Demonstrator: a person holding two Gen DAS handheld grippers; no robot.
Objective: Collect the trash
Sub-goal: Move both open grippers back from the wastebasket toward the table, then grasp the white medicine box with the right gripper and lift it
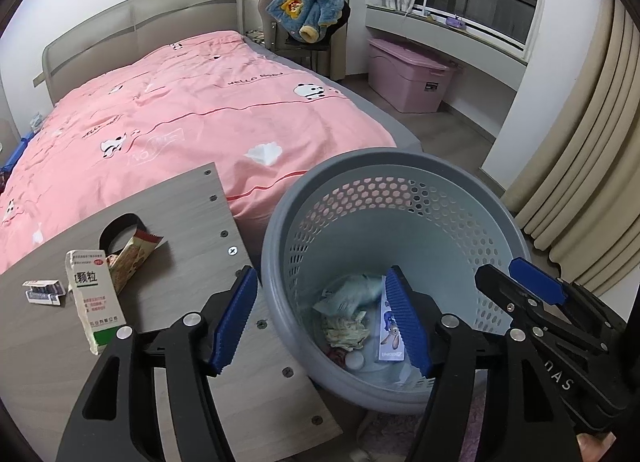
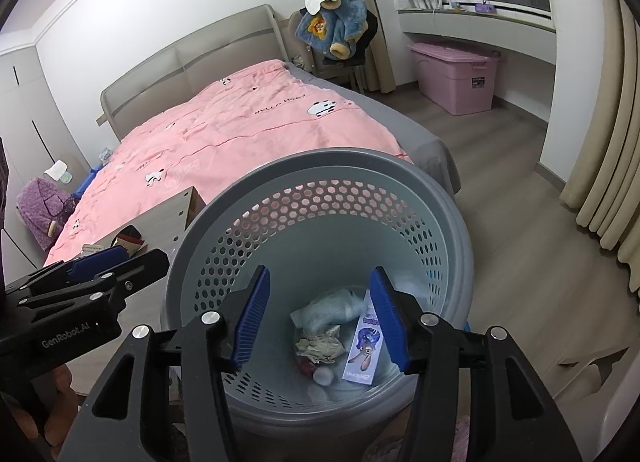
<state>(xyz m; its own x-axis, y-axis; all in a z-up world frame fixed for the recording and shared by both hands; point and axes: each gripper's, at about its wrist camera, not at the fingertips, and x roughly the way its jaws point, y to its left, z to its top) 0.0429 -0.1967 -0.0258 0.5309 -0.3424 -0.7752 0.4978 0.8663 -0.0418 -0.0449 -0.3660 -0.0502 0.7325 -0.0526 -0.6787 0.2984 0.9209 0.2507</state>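
Observation:
A grey perforated basket (image 1: 380,159) (image 2: 332,161) stands beside a wooden table (image 1: 180,201). At its bottom lie a crumpled tissue (image 2: 320,346), a pale wad (image 2: 328,308) and a cartoon rabbit box (image 2: 366,346) (image 1: 387,336). My right gripper (image 2: 318,322) (image 1: 498,270) hangs open over the basket, with nothing between its pads. My left gripper (image 1: 320,322) (image 2: 140,256) is open too, straddling the basket's near rim and the table edge. On the table are an upright white-and-green medicine box (image 1: 94,298), a small flat box (image 1: 42,292) and a snack wrapper (image 1: 132,258).
A bed with a pink panda cover (image 1: 192,109) fills the space behind the table. A pink storage box (image 1: 408,73) sits under the window ledge, and a chair with a blue coat (image 1: 308,9) stands near it. Curtains (image 1: 580,165) hang at the right.

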